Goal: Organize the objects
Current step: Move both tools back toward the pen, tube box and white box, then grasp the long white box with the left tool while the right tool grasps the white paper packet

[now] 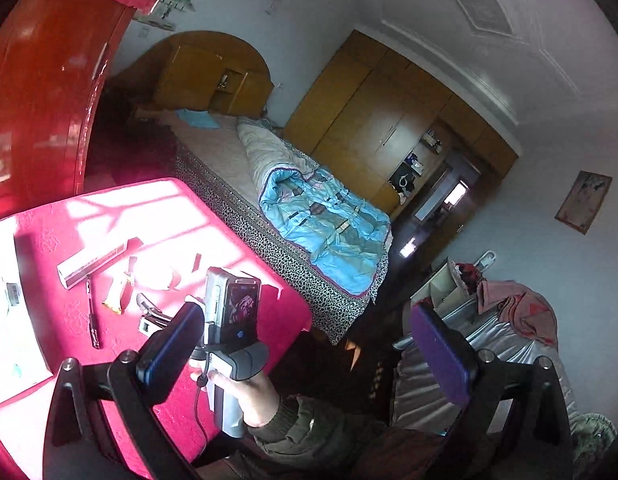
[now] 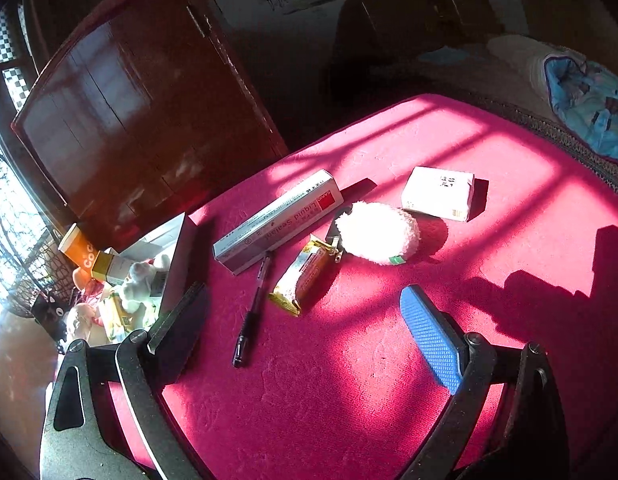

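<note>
On the red table (image 2: 349,360) lie a long sealant box (image 2: 277,222), a black pen (image 2: 251,310), a snack bar wrapper (image 2: 303,280), a white fluffy ball (image 2: 377,232) and a small white box (image 2: 439,193). My right gripper (image 2: 305,328) is open and empty, just above the cloth in front of the pen and snack bar. My left gripper (image 1: 305,348) is open and empty, raised beside the table, looking into the room. The right gripper's body (image 1: 229,320) and the hand holding it show in the left wrist view, as do the sealant box (image 1: 93,264) and pen (image 1: 92,316).
A white open box (image 2: 173,264) at the table's left edge holds plush toys and small packs. A glossy red cabinet (image 2: 141,100) stands behind the table. A bed (image 1: 245,168) with a blue quilt (image 1: 329,220) lies beyond, and wooden wardrobes (image 1: 381,120) line the far wall.
</note>
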Tool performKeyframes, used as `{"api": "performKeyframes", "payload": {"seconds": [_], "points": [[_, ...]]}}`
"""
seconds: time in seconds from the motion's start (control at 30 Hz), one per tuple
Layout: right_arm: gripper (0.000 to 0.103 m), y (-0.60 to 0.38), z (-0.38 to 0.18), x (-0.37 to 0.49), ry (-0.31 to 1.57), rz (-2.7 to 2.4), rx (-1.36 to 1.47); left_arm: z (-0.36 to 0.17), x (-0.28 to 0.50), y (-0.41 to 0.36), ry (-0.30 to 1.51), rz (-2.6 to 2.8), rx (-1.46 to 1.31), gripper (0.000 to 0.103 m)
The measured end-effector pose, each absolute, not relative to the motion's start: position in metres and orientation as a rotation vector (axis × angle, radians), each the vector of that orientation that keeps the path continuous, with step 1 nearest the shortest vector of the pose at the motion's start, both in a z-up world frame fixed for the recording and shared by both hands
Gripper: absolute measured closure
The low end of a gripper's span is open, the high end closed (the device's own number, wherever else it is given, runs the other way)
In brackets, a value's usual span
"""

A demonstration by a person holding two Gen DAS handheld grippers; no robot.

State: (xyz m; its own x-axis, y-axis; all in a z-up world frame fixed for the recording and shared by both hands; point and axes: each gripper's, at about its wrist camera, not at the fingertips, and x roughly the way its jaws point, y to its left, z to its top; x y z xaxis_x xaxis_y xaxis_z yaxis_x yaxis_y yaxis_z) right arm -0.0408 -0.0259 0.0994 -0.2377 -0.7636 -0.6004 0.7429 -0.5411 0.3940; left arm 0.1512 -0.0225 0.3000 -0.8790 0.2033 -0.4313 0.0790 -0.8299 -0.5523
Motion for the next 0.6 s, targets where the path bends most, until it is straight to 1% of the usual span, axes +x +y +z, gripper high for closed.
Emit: {"api": "performKeyframes", "payload": {"seconds": [0.07, 0.13, 0.27, 0.37, 0.47, 0.6], "points": [[0.007, -0.022, 0.101, -0.046, -0.043, -1.936, 0.946, 0.292, 0.151, -0.042, -0.907, 2.91, -0.735, 0.0], [0.007, -0.017, 0.102, -0.052, -0.055, -1.955, 0.936, 0.278, 0.146, -0.068, -0.856, 3.034, -0.753, 0.0], [0.007, -0.014, 0.1, -0.075, -0.021, -2.03, 0.928, 0.224, 0.119, -0.13, -0.674, 3.244, -1.02, 0.0], [0.007, -0.015, 0.096, -0.098, 0.011, -2.071, 0.926, 0.167, 0.095, -0.171, -0.678, 3.188, -1.256, 0.0], [0.007, -0.023, 0.092, -0.125, 0.074, -2.063, 0.914, 0.115, 0.075, -0.202, -0.693, 3.139, -1.424, 0.001], [0.007, -0.041, 0.086, -0.166, 0.194, -2.043, 0.874, 0.075, 0.053, -0.231, -0.675, 3.1, -1.523, 0.001]]}}
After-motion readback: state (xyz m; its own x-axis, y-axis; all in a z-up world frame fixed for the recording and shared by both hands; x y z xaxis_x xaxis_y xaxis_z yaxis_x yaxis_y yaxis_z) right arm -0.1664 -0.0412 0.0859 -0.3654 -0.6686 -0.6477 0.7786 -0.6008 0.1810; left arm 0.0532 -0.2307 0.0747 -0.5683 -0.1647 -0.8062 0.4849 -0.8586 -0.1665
